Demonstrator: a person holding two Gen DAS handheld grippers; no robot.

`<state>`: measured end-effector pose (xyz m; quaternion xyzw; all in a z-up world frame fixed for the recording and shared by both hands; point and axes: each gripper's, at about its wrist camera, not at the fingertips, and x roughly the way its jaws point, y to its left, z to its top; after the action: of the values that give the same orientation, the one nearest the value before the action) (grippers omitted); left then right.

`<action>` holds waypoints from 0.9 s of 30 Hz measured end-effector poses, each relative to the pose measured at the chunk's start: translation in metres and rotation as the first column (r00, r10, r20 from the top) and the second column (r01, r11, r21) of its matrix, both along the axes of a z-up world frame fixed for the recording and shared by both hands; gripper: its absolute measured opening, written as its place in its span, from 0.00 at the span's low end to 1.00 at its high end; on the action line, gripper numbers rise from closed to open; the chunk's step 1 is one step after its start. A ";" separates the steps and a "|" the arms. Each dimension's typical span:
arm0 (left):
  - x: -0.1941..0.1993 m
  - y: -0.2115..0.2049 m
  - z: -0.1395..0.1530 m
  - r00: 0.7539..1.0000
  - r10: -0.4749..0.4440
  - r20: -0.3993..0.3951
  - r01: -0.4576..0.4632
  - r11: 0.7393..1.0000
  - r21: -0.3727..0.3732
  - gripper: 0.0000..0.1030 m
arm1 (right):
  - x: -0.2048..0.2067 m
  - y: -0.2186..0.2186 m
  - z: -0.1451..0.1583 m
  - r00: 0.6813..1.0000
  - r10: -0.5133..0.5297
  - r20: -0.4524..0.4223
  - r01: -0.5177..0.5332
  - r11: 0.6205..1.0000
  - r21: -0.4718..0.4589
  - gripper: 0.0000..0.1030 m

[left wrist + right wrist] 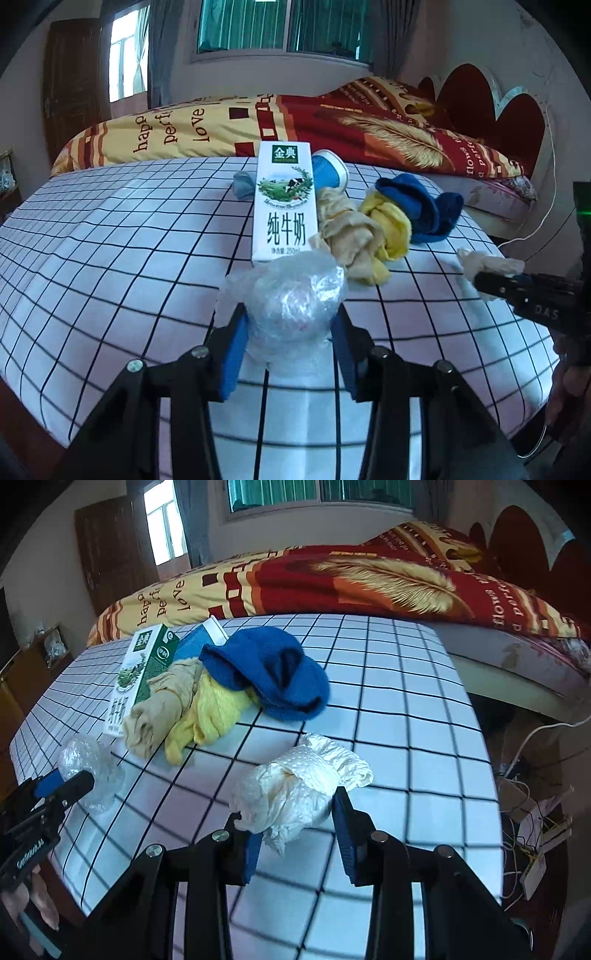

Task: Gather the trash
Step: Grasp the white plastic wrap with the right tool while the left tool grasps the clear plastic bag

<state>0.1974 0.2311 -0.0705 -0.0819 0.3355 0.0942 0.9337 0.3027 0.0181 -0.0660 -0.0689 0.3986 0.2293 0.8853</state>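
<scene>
Gripping a crumpled clear plastic wrap ball (291,295) with the left claw (290,339), both blue pads pressed against its sides; ball resting on the grid-patterned surface (110,258). Gripping a crumpled white paper wad (295,790) with the right claw (295,834), pads closed against the wad's lower portion, wad lying on the same surface near its right-hand edge.

Containers: one milk carton (284,203), white with green label, standing upright directly behind the plastic ball. Contents not visible. Blue-and-white round tub (328,171) lying on its side behind the carton, partly hidden by it; contents cannot be told.

Other items: beige knotted cloth (351,232) touching the carton's right side, yellow cloth (388,225) against it, blue knitted cloth (417,206) overlapping the yellow one. Small grey bundle (243,184) just left of the carton. All lying between the two claws or behind them, none between either claw's pads and its held item.

Beyond the surface: bed (332,122) with red-and-yellow quilt. Cables and a power strip (532,819) on the floor to the right of the surface.
</scene>
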 end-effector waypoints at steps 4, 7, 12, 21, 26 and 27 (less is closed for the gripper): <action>-0.012 -0.007 0.000 1.000 -0.011 -0.006 0.011 1.000 0.001 0.44 | -0.019 -0.013 0.008 1.000 -0.006 0.026 0.006 1.000 -0.003 0.37; -0.020 -0.017 0.003 1.000 -0.024 -0.004 0.024 1.000 0.003 0.44 | -0.035 -0.023 0.015 0.998 -0.015 0.055 0.015 1.000 -0.008 0.37; -0.033 -0.039 0.011 0.998 -0.055 0.015 0.055 0.998 0.023 0.44 | -0.061 -0.045 0.027 0.995 -0.036 0.097 0.037 0.999 -0.010 0.37; -0.048 -0.095 0.024 0.986 -0.157 0.053 0.154 0.987 0.055 0.44 | -0.098 -0.098 0.042 0.985 -0.111 0.131 0.112 0.994 0.007 0.37; -0.049 -0.121 0.030 0.975 -0.213 0.064 0.209 0.976 0.059 0.44 | -0.117 -0.134 0.044 0.976 -0.165 0.141 0.166 0.986 0.008 0.37; -0.049 -0.126 0.031 0.973 -0.222 0.066 0.218 0.974 0.059 0.44 | -0.120 -0.141 0.045 0.974 -0.177 0.142 0.177 0.984 0.008 0.37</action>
<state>0.1486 0.1053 -0.0398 -0.0233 0.3061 -0.0041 0.9517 0.1825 -0.1230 -0.0213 -0.0514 0.3395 0.1431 0.9282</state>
